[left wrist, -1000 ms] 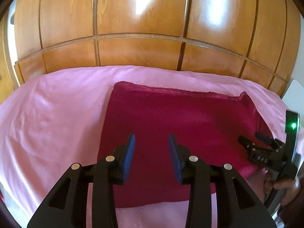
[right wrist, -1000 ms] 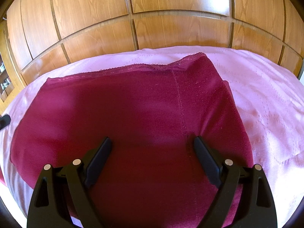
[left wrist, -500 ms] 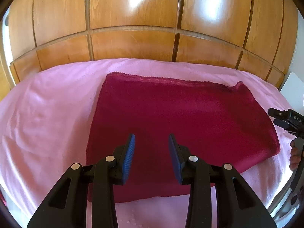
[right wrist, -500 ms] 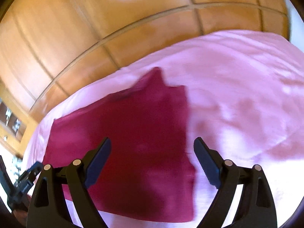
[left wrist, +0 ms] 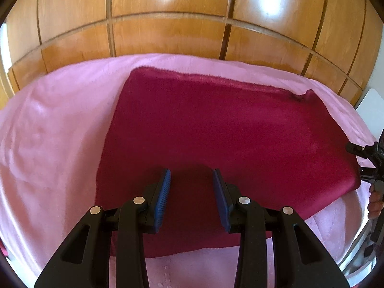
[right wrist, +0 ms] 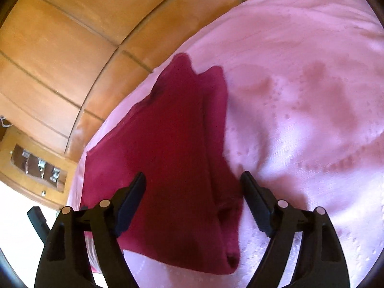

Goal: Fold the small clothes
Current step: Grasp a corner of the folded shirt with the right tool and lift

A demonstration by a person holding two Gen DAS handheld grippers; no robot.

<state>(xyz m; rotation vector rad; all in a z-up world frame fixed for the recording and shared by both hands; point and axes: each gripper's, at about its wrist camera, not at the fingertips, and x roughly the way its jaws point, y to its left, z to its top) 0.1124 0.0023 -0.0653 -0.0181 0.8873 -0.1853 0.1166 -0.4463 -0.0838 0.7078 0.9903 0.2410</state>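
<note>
A dark red folded garment [left wrist: 228, 139] lies flat on the pink bedsheet [left wrist: 60, 132]. My left gripper [left wrist: 192, 187] hovers open over its near edge, with nothing between the blue pads [left wrist: 165, 192]. In the right wrist view the garment [right wrist: 172, 144] runs away from me, its layered right-hand edge under my right gripper [right wrist: 193, 180]. Those jaws are wide and closing, and the pads do not press the cloth. The right gripper [left wrist: 367, 158] also shows at the garment's right end in the left wrist view, with a hand [left wrist: 374, 204] below it.
Wooden wardrobe doors [left wrist: 168, 36] stand right behind the bed. A white panel [left wrist: 370, 105] sits at the far right. Bare pink sheet [right wrist: 300, 96] spreads to the right of the garment. A wooden cabinet with a glass front [right wrist: 38, 165] is at the left.
My right gripper has slid off the garment's middle to its right-hand edge and rolled, narrowing slightly. My left gripper has sunk a little closer to the cloth.
</note>
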